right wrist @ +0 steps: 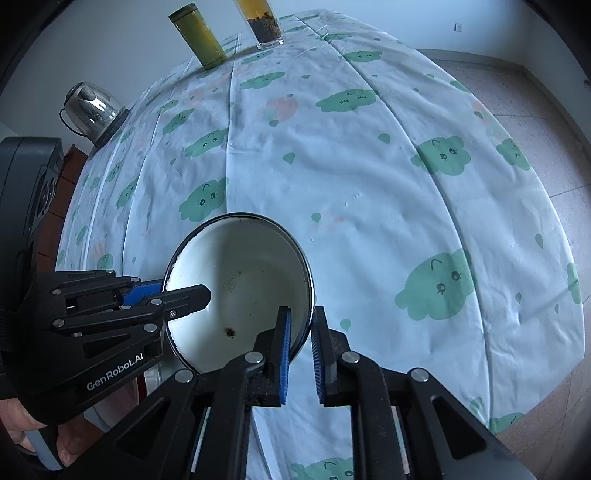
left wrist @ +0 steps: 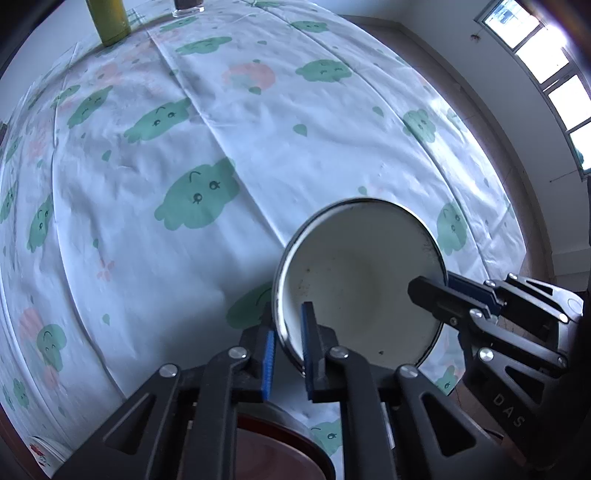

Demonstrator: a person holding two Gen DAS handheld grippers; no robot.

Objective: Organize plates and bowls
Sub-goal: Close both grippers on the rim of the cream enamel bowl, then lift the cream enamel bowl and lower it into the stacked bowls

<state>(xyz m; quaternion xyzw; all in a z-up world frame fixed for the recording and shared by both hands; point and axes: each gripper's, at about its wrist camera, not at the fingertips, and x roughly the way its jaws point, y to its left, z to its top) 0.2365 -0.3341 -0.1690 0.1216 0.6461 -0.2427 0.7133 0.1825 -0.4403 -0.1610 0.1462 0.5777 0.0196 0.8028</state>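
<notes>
Both grippers, left (left wrist: 288,354) and right (right wrist: 301,354), clamp opposite rims of the white bowl (left wrist: 354,280) near the near edge of the clothed table (left wrist: 258,147); we judge a level, matched lift comes next.

Cloud-print tablecloth (right wrist: 369,192), pale wall (right wrist: 369,26), tiled floor (right wrist: 535,122), bright windows (left wrist: 546,62)

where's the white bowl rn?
The white bowl sits at the near edge of the cloud-print tablecloth, low centre in both wrist views, its rim pinched by the left gripper and right gripper on opposite sides.
</notes>
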